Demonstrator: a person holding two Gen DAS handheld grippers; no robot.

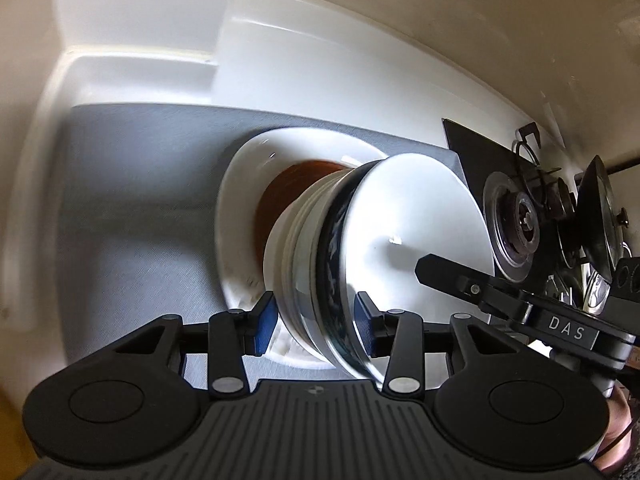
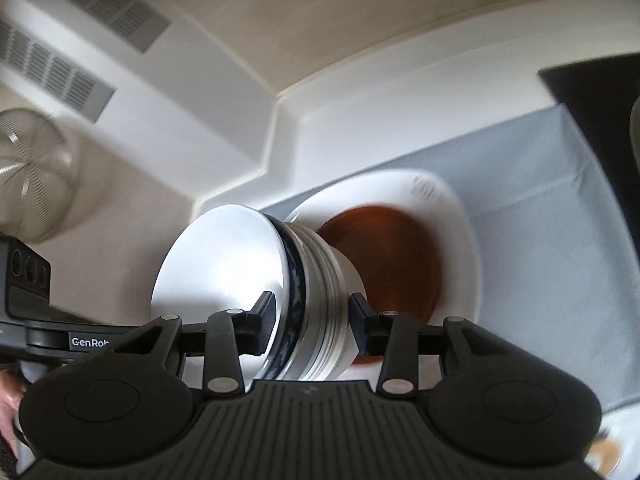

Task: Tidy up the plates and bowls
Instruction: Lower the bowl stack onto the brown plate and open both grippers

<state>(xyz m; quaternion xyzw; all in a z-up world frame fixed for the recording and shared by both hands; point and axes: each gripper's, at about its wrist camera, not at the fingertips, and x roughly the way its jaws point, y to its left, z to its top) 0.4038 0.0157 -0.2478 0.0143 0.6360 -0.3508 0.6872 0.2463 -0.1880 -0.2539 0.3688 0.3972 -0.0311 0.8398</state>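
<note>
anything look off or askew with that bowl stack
Nothing looks spilled or broken. The bowl stack sits nested on a brown plate inside a white plate, and the left gripper and right gripper both straddle it.

The letters "DAS" are printed in pale capitals on the black body of the right gripper point(image 1: 416, 270), which is seen in the left wrist view to the right of the left gripper's fingers. In the right wrist view, "GenRob" can be read in white on the dark body of the left gripper point(image 2: 90, 342), to the left of the right gripper's fingers; the word is cut off by the finger linkage in front of it. A faint printed patch is seen on the rim of the white plate point(image 2: 452, 204) beyond the fingers, but it is too blurred to be read.
</note>
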